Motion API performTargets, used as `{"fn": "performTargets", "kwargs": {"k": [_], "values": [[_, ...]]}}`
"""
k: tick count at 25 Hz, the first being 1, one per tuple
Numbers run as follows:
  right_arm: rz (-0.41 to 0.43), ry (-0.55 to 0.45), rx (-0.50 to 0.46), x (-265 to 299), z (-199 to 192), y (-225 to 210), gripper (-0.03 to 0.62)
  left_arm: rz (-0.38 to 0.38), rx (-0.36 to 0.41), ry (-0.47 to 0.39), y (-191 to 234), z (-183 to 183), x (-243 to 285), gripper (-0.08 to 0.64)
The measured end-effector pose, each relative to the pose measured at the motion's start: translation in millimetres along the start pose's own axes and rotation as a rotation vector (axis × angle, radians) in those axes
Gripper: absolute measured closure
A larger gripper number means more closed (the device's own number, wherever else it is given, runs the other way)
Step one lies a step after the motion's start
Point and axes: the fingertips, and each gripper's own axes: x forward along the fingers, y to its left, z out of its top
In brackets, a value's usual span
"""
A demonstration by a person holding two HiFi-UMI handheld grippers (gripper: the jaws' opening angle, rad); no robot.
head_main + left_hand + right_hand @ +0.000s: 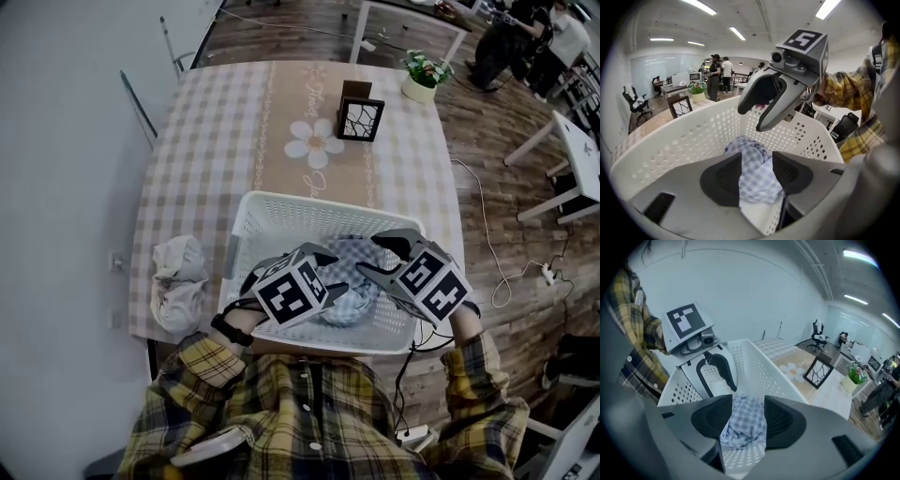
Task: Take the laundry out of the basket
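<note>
A white perforated laundry basket [281,199] stands at the near edge of the table. Inside it lies a crumpled blue-and-white checked cloth [352,281]. My left gripper [330,272] hangs over the basket's near left part, open, its jaws tilted down at the cloth. My right gripper [373,256] hangs over the near right part, also open. In the left gripper view the checked cloth [754,164] shows in the gap between my pads, below them, with the right gripper [752,118] above it. In the right gripper view the cloth [743,427] lies below my open jaws, the left gripper [721,390] opposite.
A crumpled pale garment [178,281] lies on the checked tablecloth [187,169] left of the basket. A black-framed stand [361,119] and a potted plant [424,75] sit at the table's far end. White tables and a cable [487,234] are on the floor at right.
</note>
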Motion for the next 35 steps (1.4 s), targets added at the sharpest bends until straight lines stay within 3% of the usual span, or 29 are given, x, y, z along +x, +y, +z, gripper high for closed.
{"fn": "performTargets", "kwargs": {"k": [3,10,15,23,31,35], "values": [[0.059,0.090,-0.096,15,-6,5,0.348,-0.043,0.022,0.073,-5,-14,13,0.296],[0.276,0.305,-0.366,47,-32,31,0.255,-0.109,0.074,0.199,-15,-44,39,0.227],[0.301,0.376,-0.492,70,-38,35,0.246,-0.132,0.083,0.247,-18,-59,53,0.183],[0.350,0.494,-0.544,107,-67,35,0.201,-0.147,0.081,0.302,-19,-80,72,0.143],[0.413,0.580,-0.504,126,-94,38,0.204,-0.145,0.085,0.298,-18,-89,87,0.143],[0.432,0.593,-0.480,130,-99,36,0.245,-0.108,0.061,0.279,-11,-90,93,0.172]]}}
